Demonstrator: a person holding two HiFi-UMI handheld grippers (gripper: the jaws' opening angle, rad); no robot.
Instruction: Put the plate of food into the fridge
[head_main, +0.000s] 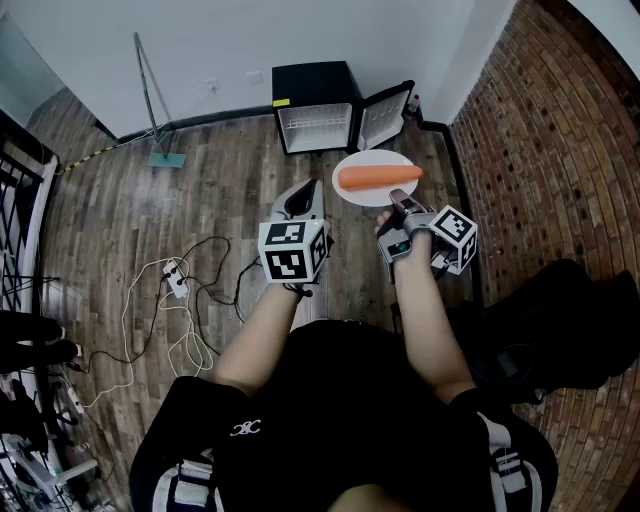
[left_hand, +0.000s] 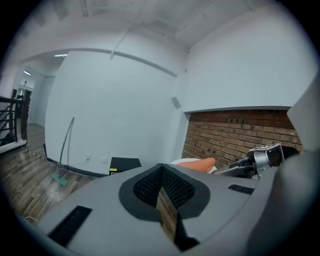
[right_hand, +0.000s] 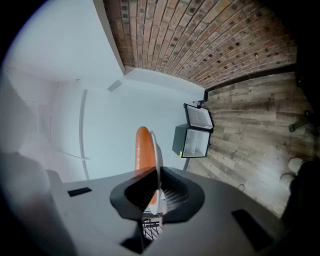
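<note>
White plate (head_main: 372, 199) with a carrot (head_main: 378, 178), held above the wooden floor (head_main: 220, 180).
We pinch the plate's near rim in our right gripper (head_main: 399, 204), jaws clamped tight on it. Our left gripper (head_main: 300, 200) hangs just beside it, jaws together, holding nothing. Ahead by the wall stands the black mini fridge (head_main: 315, 110), its door (head_main: 385, 113) swung open.

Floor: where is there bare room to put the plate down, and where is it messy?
Bare boards lie between the fridge and the mop along the wall, and in front of the open fridge. The left side is crowded: a power strip and looping cables.
</note>
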